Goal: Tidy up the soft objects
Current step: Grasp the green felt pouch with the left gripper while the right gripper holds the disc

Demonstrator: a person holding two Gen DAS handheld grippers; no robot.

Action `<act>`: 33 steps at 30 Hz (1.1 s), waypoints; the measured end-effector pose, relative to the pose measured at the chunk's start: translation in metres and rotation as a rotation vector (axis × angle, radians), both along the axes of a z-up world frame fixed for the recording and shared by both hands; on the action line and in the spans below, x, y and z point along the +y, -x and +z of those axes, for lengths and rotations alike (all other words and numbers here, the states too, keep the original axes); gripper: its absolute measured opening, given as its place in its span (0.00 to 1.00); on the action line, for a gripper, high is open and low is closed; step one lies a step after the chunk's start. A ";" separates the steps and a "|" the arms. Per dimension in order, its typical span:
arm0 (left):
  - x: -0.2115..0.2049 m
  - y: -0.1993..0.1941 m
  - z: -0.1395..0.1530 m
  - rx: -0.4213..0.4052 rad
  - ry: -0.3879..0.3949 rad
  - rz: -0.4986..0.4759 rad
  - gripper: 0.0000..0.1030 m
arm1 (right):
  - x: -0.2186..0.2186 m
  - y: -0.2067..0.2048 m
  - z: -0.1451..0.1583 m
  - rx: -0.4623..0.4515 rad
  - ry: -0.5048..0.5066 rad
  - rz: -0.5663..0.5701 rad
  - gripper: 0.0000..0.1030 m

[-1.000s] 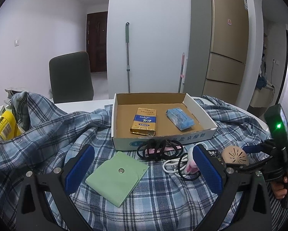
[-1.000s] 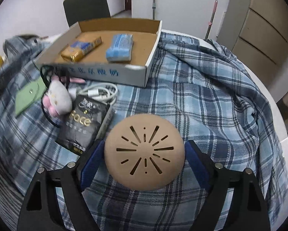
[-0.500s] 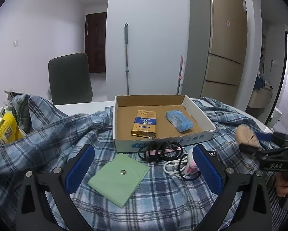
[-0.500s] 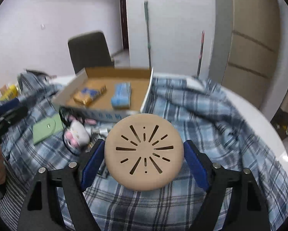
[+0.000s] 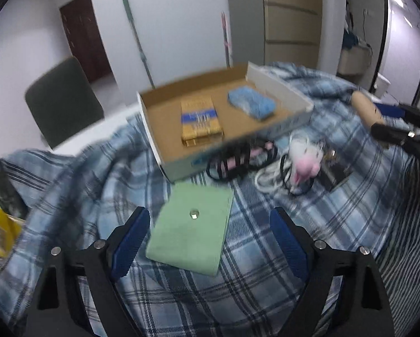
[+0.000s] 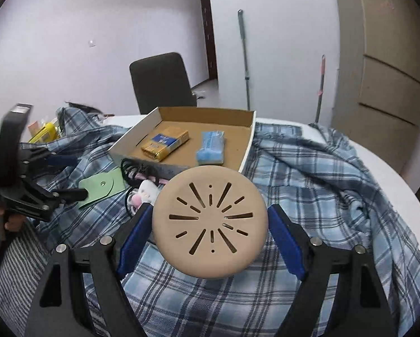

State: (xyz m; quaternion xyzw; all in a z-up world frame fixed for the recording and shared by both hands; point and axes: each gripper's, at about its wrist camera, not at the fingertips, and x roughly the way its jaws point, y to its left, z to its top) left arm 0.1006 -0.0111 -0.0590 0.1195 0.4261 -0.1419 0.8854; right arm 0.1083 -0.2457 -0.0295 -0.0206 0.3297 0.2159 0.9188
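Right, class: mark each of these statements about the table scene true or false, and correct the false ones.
1. The right gripper holds a tan slotted disc. True.
2. The cardboard box is empty. False: a gold packet and a blue packet lie in it.
3. The green pouch lies on the plaid cloth, outside the box. True.
4. The left gripper is shut on the green pouch. False: its jaws stand apart, either side of the pouch.
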 end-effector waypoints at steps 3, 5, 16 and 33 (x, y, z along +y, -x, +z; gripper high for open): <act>0.006 -0.007 -0.014 0.051 -0.028 -0.003 0.87 | 0.000 -0.001 -0.003 0.010 -0.005 0.006 0.79; 0.012 -0.009 -0.020 0.092 0.000 -0.008 0.87 | 0.000 -0.002 -0.004 0.016 -0.006 0.012 0.79; 0.032 -0.015 -0.027 0.125 0.044 0.039 0.87 | 0.002 -0.007 -0.009 0.050 -0.011 0.030 0.79; 0.024 -0.014 -0.037 0.164 0.031 0.005 0.70 | 0.002 -0.011 -0.012 0.072 -0.011 0.027 0.79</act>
